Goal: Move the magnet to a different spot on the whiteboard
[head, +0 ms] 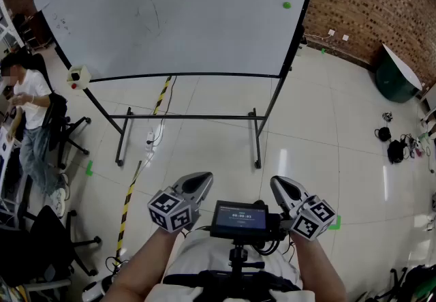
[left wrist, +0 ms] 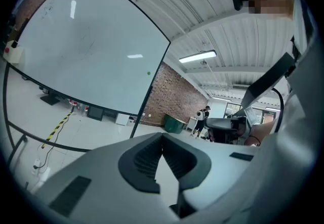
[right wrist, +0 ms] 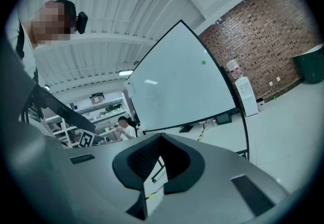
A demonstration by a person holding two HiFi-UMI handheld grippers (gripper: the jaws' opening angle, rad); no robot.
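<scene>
Small screen [head: 240, 219]: mounted at the person's waist, between both forearms.

Left gripper [head: 201, 179], right gripper [head: 280, 185]: flank the screen, held low, noses toward the board. Jaws of each are closed tip to tip with nothing between them. Judged a resting carry, as the board stands well apart and no reach is under way.

Whiteboard [head: 177, 14]: floor-standing on a black frame.

Magnet [head: 287, 5]: small green disc in the upper right corner of the whiteboard, near its right edge, untouched. The right gripper is judged the likelier to fetch it, being on that side.

Head view only: the frame's feet and yellow-black floor tape [head: 128, 200].

Gripper views only: the ceiling. The right gripper view adds a water dispenser [right wrist: 247, 97] by the brick wall [head: 375, 1].
</scene>
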